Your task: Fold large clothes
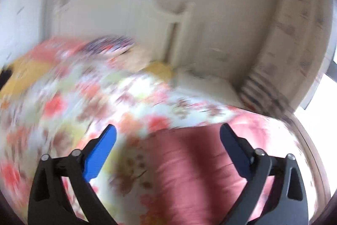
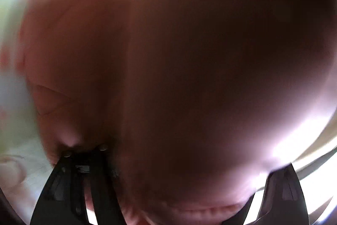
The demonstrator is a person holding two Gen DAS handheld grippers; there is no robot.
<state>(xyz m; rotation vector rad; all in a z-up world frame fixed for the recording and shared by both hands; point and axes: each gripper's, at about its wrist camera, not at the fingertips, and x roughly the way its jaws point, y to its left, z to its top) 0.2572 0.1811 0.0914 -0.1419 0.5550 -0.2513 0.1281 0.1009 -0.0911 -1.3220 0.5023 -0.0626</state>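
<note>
A pink garment (image 1: 189,172) lies on a floral bedsheet (image 1: 84,98) in the left wrist view, which is blurred by motion. My left gripper (image 1: 168,140) is open and empty just above the pink garment, blue fingers (image 1: 101,153) spread wide. In the right wrist view the pink garment (image 2: 189,77) covers nearly the whole lens, dark and very close. The black arms of my right gripper (image 2: 84,182) show at the bottom, but its fingertips are hidden behind the cloth.
A white headboard (image 1: 118,14) stands at the far end of the bed. A striped curtain (image 1: 284,56) hangs at the right by a bright window. Yellow and patterned cloth (image 1: 109,47) lies near the headboard.
</note>
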